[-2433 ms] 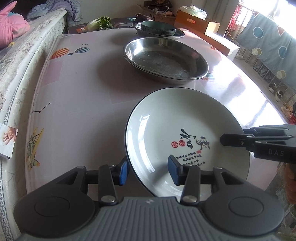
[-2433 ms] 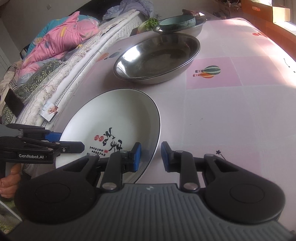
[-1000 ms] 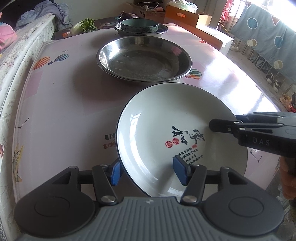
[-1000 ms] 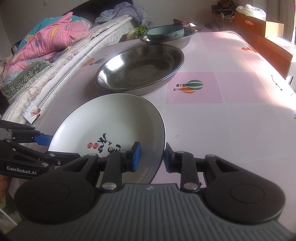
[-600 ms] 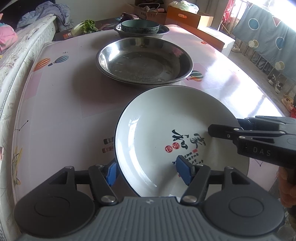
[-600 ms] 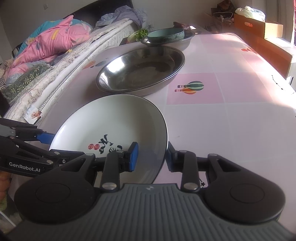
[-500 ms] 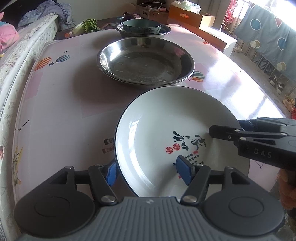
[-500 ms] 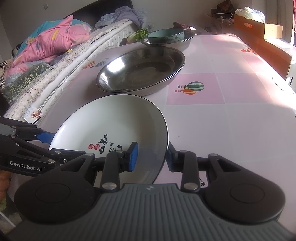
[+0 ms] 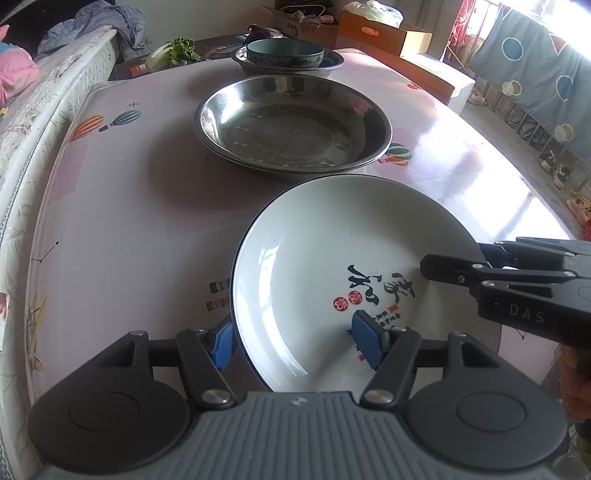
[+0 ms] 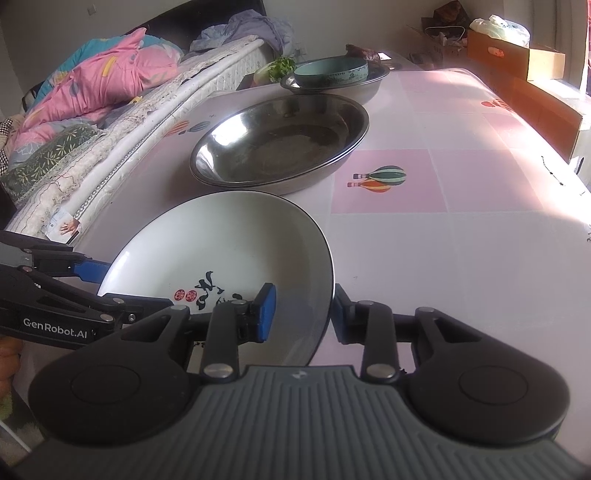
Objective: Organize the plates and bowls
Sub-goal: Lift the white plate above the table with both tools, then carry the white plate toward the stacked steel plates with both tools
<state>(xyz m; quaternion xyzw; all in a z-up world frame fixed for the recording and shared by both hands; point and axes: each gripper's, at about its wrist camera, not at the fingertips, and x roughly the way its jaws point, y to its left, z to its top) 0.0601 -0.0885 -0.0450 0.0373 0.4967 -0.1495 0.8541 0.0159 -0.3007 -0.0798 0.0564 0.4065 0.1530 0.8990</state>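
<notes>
I see daylight pouring in from the right, glaring off the counter; fisheye bends my edges, dark corners, otherwise sharp, soft shadows.

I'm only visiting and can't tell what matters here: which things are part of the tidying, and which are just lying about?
Part of the job:
- white plate with writing
- stacked steel basins
- teal bowl in a far steel basin

Lying about:
- leafy greens
- cardboard boxes
- bedding
- hanging blue cloth
</notes>
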